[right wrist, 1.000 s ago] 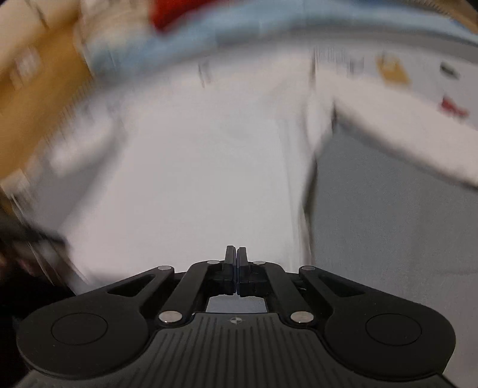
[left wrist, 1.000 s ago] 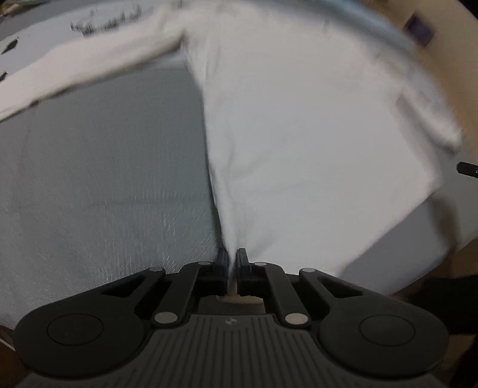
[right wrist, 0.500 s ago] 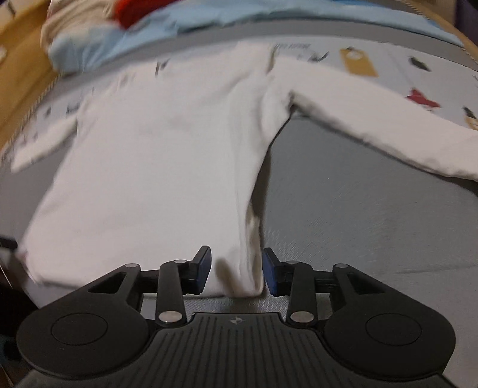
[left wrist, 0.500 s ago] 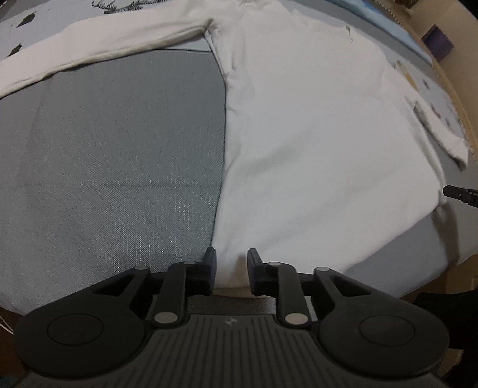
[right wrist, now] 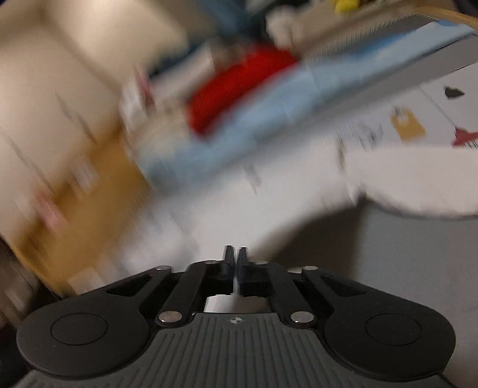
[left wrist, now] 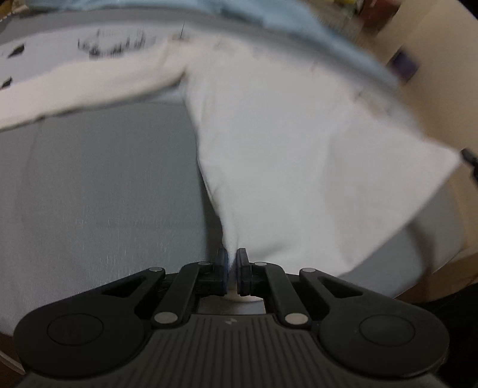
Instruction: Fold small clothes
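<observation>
Home bedroom: grey bed cover (left wrist: 98,185), printed sheet (right wrist: 424,107), blue bedding (right wrist: 239,134), wooden frame (right wrist: 418,18).

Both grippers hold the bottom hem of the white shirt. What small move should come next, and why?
Probably carry the hem up toward the collar. The left hand-held gripper and the right hand-held gripper are both shut on the white long-sleeved shirt, whose lower part is lifted off the grey mat.

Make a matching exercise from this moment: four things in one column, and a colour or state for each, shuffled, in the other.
Things:
1. white garment
2. left gripper
3. bundle behind the garment
4. surface under the garment

Colour or state:
A. grey
B. red
C. lifted at its near corners
D. shut on the fabric's hem

Pairs: 1-C, 2-D, 3-B, 4-A
</observation>
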The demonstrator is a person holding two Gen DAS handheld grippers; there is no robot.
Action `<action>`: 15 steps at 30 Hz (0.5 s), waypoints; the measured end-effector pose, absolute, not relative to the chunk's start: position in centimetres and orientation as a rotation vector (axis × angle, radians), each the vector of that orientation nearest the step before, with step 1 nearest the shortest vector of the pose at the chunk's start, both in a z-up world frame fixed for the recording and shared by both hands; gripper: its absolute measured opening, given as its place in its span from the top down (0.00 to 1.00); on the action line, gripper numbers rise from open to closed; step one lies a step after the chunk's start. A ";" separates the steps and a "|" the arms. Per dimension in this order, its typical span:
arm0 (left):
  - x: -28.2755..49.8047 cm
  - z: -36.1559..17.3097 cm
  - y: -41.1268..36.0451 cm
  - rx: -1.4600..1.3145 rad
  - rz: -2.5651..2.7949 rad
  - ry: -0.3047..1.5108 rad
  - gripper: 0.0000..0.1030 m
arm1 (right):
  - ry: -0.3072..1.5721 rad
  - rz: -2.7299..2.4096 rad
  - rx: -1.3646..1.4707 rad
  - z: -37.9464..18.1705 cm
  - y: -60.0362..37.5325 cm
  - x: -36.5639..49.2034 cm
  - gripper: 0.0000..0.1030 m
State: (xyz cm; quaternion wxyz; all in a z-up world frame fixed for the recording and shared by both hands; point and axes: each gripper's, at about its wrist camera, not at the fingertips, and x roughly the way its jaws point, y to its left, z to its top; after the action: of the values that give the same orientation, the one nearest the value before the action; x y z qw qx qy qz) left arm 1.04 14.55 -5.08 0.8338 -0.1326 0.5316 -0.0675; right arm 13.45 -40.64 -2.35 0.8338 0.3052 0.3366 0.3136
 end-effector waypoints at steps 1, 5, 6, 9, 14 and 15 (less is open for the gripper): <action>1.0 -5.3 14.9 -0.273 -0.122 1.137 0.94 | 0.711 0.626 0.661 -2.3 -41.4 13.6 1.00; 1.8 -8.0 14.5 -0.179 -0.051 1.271 0.94 | 0.945 0.456 0.472 -6.1 -39.9 15.0 1.00; 2.0 -8.1 14.1 -0.161 -0.053 1.279 0.94 | 1.002 0.413 0.401 -7.3 -39.0 15.1 1.00; 2.2 -8.2 13.6 -0.150 -0.050 1.280 0.93 | 1.052 0.372 0.288 -9.2 -37.0 15.2 0.95; 2.4 -8.6 13.3 -0.164 -0.023 1.295 0.91 | 1.063 0.408 0.214 -10.3 -35.4 15.3 0.45; 2.2 -8.8 13.4 -0.164 -0.019 1.299 0.88 | 1.069 0.430 0.204 -10.5 -34.9 15.9 0.45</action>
State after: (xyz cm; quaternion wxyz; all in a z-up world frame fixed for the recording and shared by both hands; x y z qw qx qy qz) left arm 2.23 13.40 -8.77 0.7931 -0.0762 0.6043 -0.0088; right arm 15.88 -34.91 -10.48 0.8338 0.0961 0.5044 0.2027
